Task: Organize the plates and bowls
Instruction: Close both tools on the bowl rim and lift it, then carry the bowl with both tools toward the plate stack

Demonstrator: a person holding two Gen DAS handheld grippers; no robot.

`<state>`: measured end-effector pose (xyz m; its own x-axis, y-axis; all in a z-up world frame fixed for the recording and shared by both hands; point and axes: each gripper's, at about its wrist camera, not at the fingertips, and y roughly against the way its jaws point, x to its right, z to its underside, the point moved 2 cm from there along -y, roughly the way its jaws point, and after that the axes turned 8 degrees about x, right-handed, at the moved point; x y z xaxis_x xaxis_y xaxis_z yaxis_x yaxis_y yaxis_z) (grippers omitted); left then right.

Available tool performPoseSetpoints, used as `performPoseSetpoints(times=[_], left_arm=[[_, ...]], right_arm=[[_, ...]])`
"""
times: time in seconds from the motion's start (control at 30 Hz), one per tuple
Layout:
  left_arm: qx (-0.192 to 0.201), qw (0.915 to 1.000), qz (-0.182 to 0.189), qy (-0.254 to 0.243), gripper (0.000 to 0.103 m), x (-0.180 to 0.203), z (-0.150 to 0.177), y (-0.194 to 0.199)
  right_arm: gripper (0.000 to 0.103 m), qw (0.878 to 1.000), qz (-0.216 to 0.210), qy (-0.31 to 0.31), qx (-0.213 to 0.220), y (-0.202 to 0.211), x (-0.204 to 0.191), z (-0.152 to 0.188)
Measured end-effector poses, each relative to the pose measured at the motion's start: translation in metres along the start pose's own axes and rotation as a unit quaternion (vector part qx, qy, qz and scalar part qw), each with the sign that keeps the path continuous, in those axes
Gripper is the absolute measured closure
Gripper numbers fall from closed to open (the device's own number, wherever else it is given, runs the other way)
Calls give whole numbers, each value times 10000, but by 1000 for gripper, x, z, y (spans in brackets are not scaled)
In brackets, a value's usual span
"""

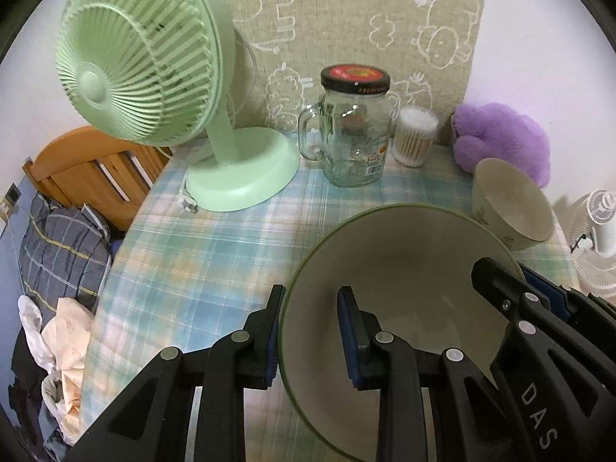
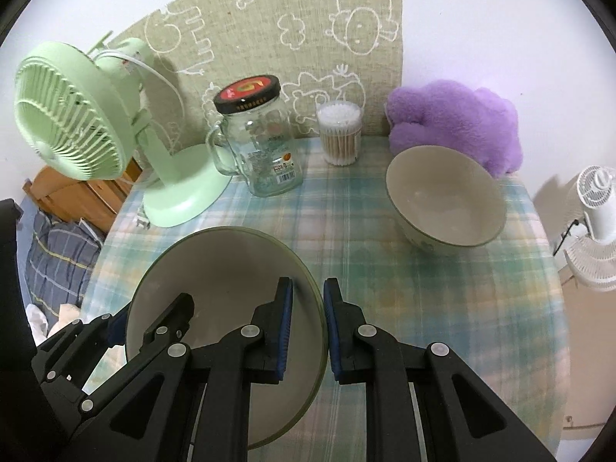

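Two wrist views over a worktop [image 2: 385, 269] covered with a pale blue-green plaid cloth. A large cream bowl with a dark green rim [image 1: 404, 296] is gripped from opposite sides. The left gripper [image 1: 312, 331] is closed on the bowl's left rim, one blue-padded finger outside the wall and the other inside. The right gripper [image 2: 308, 327] is closed on the opposite rim in the same manner, with its inner finger over the bowl's interior. Each gripper also appears at the edge of the other's view. The bowl is tilted toward the cameras, near the front of the worktop; whether its base touches the cloth cannot be told.

A second, smaller cream bowl with a green leaf pattern on its outer wall [image 2: 446, 208] stands apart to the right rear, tilted, just in front of a purple plush cushion [image 2: 458, 123].

Along the back of the worktop, left to right: a mint-green plastic desk fan [image 1: 146, 50], a clear glass handled jar with a black and red lid [image 1: 354, 131], and a clear round tub of cotton swabs [image 2: 340, 134], near the jar. A beige woven mat with white line drawings [image 2: 308, 38] hangs on the wall behind them. A small white fan [image 2: 598, 208] sits off the worktop's right edge, and a wooden bed frame [image 1: 88, 169] with blue checked bedding [image 1: 61, 254] lies to the left.
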<state>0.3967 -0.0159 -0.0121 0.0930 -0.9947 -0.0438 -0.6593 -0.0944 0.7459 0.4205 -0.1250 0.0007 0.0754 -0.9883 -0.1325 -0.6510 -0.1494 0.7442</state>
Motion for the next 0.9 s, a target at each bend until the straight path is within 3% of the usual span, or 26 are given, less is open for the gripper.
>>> performPoseSetpoints(times=[0.3, 0.9], left_arm=[[179, 9993, 300, -114, 78, -6, 12, 51], [240, 9970, 611, -417, 78, -17, 72, 133]], right_arm=[[83, 9993, 275, -70, 243, 63, -11, 16], [83, 9975, 615, -100, 334, 159, -29, 81]])
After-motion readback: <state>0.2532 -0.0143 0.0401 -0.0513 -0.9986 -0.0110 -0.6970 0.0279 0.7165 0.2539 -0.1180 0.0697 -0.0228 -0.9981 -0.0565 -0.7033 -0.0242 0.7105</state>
